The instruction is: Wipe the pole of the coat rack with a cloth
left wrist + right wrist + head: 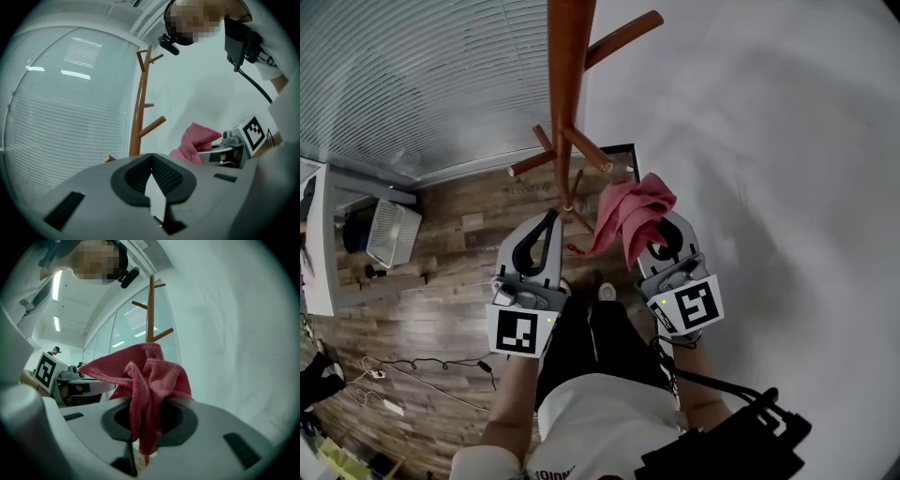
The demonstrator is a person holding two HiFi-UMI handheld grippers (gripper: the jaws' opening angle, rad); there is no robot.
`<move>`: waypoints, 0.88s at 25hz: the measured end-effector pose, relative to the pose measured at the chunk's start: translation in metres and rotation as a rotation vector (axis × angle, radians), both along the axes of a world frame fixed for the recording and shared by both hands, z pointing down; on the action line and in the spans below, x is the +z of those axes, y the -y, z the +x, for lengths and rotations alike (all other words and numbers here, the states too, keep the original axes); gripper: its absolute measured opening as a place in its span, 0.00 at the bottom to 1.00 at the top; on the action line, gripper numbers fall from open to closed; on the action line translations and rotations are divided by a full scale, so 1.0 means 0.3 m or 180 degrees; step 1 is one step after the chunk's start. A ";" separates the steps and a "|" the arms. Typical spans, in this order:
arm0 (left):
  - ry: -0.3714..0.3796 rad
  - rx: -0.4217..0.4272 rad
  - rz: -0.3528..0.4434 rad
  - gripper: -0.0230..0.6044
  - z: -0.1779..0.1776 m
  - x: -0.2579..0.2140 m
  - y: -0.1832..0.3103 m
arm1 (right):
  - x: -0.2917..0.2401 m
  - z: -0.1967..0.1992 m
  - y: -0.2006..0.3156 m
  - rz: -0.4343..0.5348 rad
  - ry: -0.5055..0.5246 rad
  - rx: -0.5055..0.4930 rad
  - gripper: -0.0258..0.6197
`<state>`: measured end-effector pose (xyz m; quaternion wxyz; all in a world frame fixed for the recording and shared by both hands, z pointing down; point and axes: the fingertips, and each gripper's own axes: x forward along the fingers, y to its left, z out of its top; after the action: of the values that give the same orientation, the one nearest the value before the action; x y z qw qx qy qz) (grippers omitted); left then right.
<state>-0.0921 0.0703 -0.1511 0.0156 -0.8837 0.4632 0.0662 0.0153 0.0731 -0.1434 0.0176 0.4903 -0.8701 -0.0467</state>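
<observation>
The wooden coat rack's pole (569,84) rises in front of me, with pegs sticking out low and high. My left gripper (550,219) is shut and empty, its tips close to the pole's lower part, just left of it. To the right of the pole, my right gripper (659,226) is shut on a pink cloth (630,212) that bunches above its jaws. In the left gripper view the pole (139,112) stands ahead, with the cloth (197,140) at the right. In the right gripper view the cloth (147,380) hangs between the jaws and the pole (151,310) stands behind it.
A glass wall with blinds (412,84) lies left of the rack and a white wall (769,141) right. On the wooden floor are a white basket (394,232), a white desk edge (323,244) and cables (422,366). My shoes (607,292) are near the rack's base.
</observation>
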 end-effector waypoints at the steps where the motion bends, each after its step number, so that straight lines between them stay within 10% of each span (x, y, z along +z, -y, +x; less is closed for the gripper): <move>1: 0.0018 0.0033 -0.0020 0.06 0.010 0.031 0.016 | 0.031 0.007 0.015 -0.0007 0.0018 0.0015 0.17; 22: 0.0185 0.0002 0.0163 0.06 0.093 0.819 0.355 | 0.920 0.082 0.353 -0.0032 0.0074 -0.0285 0.17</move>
<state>-0.0643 -0.0362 0.0946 0.0517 -0.8846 0.4604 0.0523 0.0401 -0.0329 0.1325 0.0078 0.4513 -0.8915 -0.0373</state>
